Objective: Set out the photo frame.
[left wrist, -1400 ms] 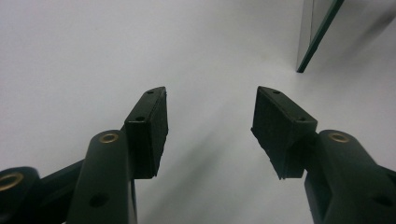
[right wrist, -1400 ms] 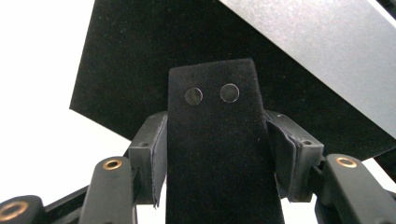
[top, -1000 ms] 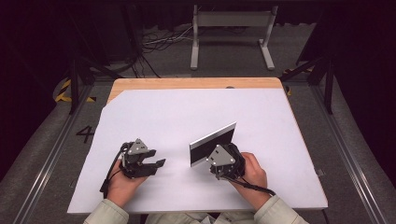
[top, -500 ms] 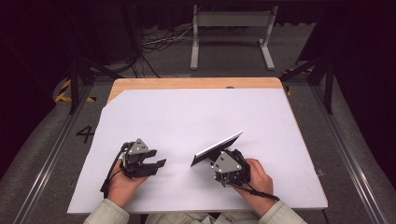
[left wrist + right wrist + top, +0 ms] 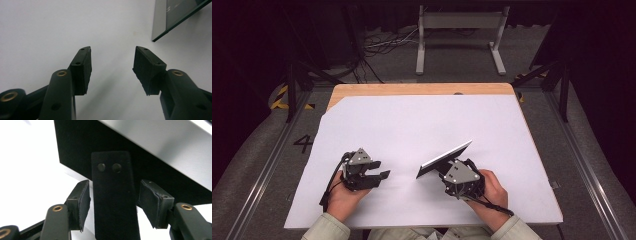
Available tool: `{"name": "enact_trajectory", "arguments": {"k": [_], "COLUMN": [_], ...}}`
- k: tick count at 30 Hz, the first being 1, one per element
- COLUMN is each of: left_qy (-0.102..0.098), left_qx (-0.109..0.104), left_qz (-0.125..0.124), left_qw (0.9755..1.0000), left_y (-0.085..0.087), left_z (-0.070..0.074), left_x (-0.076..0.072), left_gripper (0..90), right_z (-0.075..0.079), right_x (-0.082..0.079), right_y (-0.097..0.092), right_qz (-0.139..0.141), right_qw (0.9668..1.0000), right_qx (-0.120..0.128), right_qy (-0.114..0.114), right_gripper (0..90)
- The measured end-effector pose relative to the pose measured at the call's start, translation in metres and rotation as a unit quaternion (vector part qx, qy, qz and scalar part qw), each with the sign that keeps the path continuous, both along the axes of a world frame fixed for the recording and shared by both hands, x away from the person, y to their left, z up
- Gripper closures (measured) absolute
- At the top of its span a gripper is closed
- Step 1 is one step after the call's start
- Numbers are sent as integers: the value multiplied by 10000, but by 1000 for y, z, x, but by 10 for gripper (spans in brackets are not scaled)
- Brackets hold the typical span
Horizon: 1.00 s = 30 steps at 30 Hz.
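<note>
**benchrat:** Picture frame (image 5: 444,159) on the near right of the counter (image 5: 412,125), tipped up on its edge with the face leaning toward the far left. Looks to me like a flat, rigid panel with a silvery border and a dark back. I'd guess it's light, but the front is probably glass, so fragile, and that smooth border would be slippery to pinch.

**tinkerjo:** Agreed. The right hand-held gripper (image 5: 113,202) is right behind it, and in the right gripper view its jaws sit either side of the black easel stand (image 5: 113,195) on the back. There's a sliver of gap on both sides, so I wouldn't call it clamped, more like straddling it.

**benchrat:** That stand is the sensible place to take hold, I think. It's matte, narrow, and fits between the pads. It's hinged though, so it might flex or swing if you pull hard.

**tinkerjo:** What about the left hand-held gripper (image 5: 374,176)?

**benchrat:** Near left, jaws wide apart, nothing in them, resting just over the white surface. From the left gripper view you see the frame's corner (image 5: 175,17) off at the far right, well apart from it.
</note>
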<state>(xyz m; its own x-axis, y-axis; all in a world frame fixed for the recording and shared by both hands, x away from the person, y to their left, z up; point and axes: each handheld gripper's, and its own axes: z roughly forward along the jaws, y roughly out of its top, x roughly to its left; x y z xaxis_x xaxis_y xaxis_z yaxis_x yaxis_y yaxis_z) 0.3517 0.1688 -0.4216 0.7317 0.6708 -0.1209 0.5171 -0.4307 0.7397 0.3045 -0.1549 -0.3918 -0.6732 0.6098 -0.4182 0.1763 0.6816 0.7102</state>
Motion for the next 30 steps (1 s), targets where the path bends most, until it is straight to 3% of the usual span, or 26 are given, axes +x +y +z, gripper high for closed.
{"name": "enact_trajectory", "arguments": {"k": [4, 9, 17, 21, 24, 30], "left_qy": [2, -93, -132, -177, -194, -368], "left_qx": [-36, -76, -134, -217, -268, -343], "left_qz": [-49, -105, -197, -250, -259, -338], "left_qw": [10000, 9999, 9996, 9993, 9991, 9982], "left_y": [-2, -5, -9, -10, -10, -10], "left_z": [1, 3, 5, 5, 6, 10], "left_x": [1, 2, 4, 5, 5, 2], "left_gripper": [498, 498, 496, 496, 496, 526], "right_z": [6, 10, 16, 20, 21, 24], "right_x": [0, 1, 5, 8, 8, 11], "right_y": [-11, -25, -46, -61, -66, -82], "right_qz": [23, 122, 67, 11, 6, 84], "right_qw": [9995, 9989, 9971, 9942, 9933, 9894], "right_qx": [316, 444, 762, 1055, 1127, 1371], "right_qy": [34, -55, 27, 215, 262, 469], "right_gripper": [422, 439, 471, 513, 530, 663]}}
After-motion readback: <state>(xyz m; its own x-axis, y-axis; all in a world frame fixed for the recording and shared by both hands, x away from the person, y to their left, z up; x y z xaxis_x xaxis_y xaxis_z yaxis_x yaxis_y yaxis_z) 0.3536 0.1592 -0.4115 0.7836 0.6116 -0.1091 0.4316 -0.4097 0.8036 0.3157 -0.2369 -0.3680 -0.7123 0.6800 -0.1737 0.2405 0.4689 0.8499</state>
